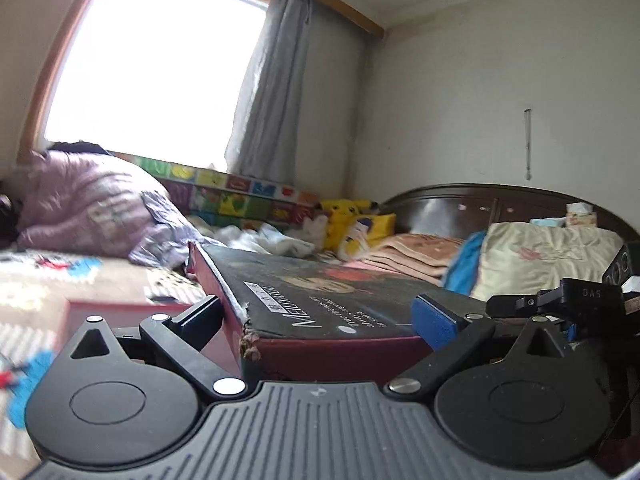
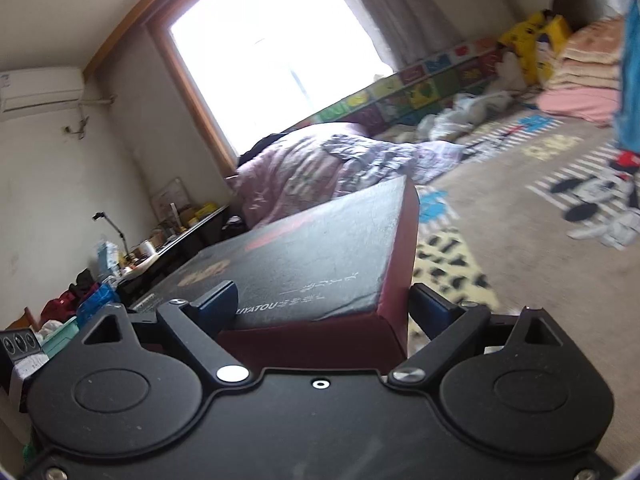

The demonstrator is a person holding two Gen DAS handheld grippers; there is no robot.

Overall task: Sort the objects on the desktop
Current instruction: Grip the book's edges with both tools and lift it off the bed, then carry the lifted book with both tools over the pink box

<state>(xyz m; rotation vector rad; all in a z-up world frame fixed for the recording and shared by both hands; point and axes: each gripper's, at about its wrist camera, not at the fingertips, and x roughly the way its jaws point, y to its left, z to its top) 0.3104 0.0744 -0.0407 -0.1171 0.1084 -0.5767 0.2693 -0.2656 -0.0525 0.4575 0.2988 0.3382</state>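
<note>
While held above the bed point(image 2: 520, 184), the dark box point(image 1: 328, 304) is clamped by left tongs point(image 1: 320, 316) and right tongs point(image 2: 324, 304).

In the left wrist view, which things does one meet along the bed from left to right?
Pink crumpled quilt → white plastic bags → yellow plush toy → folded peach blanket → bright blue cloth → cream embroidered pillow.

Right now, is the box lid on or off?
On. The dark lid sits flush over the maroon box, held between both grippers.
</note>
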